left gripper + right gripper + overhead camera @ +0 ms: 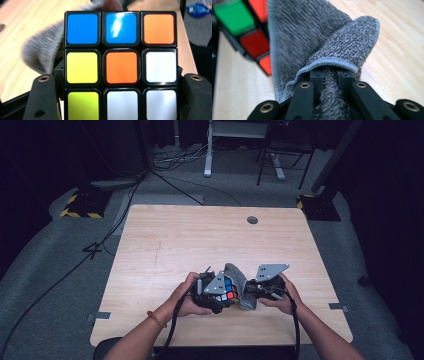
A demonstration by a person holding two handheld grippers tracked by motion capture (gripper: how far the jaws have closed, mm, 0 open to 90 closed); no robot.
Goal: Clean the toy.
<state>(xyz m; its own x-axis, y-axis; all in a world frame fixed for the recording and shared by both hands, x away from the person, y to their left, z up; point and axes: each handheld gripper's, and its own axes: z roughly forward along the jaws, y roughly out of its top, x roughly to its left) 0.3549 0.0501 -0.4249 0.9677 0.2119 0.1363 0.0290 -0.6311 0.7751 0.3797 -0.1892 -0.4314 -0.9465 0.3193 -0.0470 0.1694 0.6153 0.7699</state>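
A scrambled puzzle cube (228, 290) with blue, orange, white and yellow stickers sits clamped between the jaws of my left gripper (220, 292) near the table's front edge. In the left gripper view the cube (121, 66) stands between the two black jaws. My right gripper (250, 294) is shut on a grey terry cloth (239, 279), whose folds rise from its jaws in the right gripper view (329, 50). The cloth lies against the cube's side (249, 27), where green and red stickers show.
The wooden table (200, 240) has a round grommet hole (252, 220) at the back right. Cables run over the grey floor behind it, near a desk leg (207, 155) and yellow-black stand bases (80, 207).
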